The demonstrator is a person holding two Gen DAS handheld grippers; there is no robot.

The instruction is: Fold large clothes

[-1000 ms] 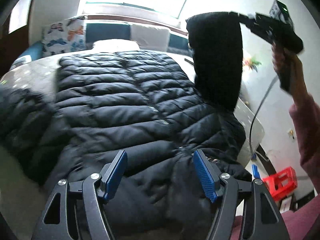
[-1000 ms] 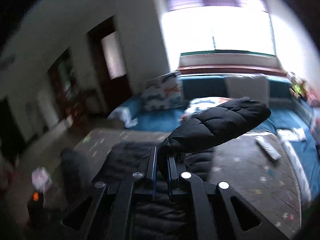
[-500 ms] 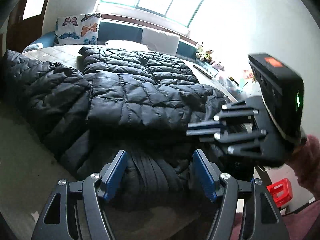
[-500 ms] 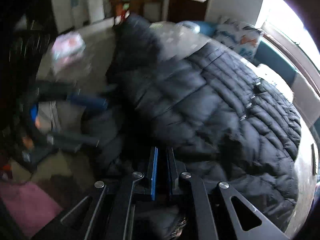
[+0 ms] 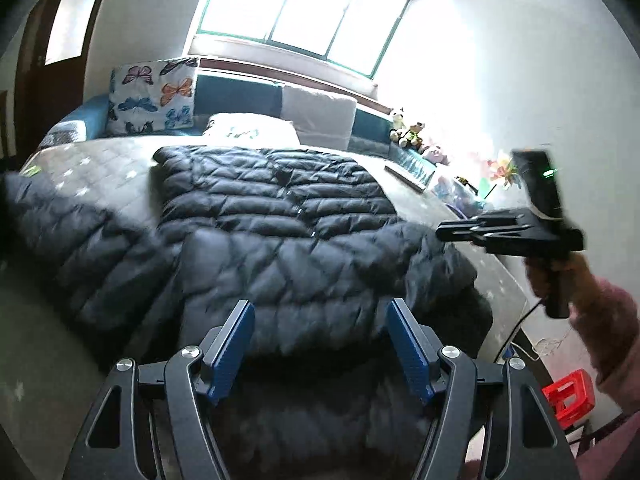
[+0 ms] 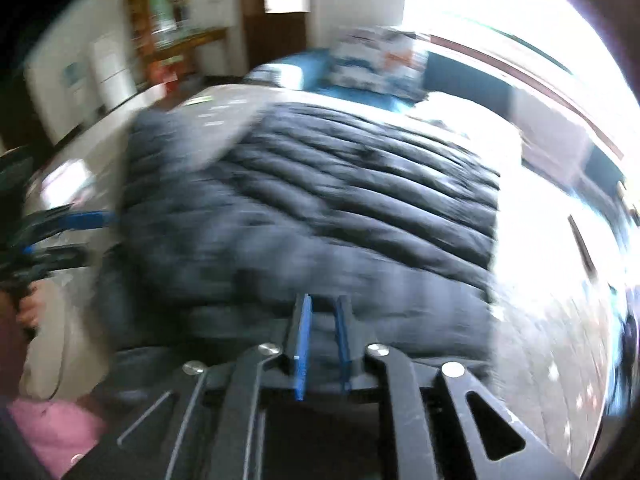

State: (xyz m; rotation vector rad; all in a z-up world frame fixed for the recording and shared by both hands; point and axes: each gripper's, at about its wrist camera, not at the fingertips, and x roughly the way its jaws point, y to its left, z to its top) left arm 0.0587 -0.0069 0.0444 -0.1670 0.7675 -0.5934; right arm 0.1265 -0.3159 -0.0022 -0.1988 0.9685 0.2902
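Left gripper (image 5: 320,344): jaws stand wide apart with nothing clamped; the blue pads hang just over the near hem of the jacket (image 5: 280,240).
Right gripper (image 5: 444,234): in the left view it comes in from the right edge, tip just beside the folded sleeve (image 5: 420,264), gripped by a hand (image 5: 560,280) in a pink cuff.
Right gripper, own view (image 6: 323,340): its jaws have just been opening; a narrow gap shows between the blue pads and no cloth is seen in it, though the picture is badly smeared.
Jacket: black, quilted, spread on the bed (image 5: 100,168), collar away toward the window (image 5: 300,4), hem toward both grippers.
Long axis: runs from the grippers straight out to the pillow (image 5: 252,132), so the next fold, as a judgement, goes either across from the left side or up from the hem.
Nearer hand: the left sits over the hem; the other sleeve (image 5: 72,232) sprawls off to its own side, so the left looks best placed for it.
Change, sleeve: a second ago it dangles high in the right gripper's shut jaws; now it lies folded across the body.
Change, right gripper: it comes down from up by the wall to bed level and lets go.
Change, left gripper: same wide spread throughout, empty all along.
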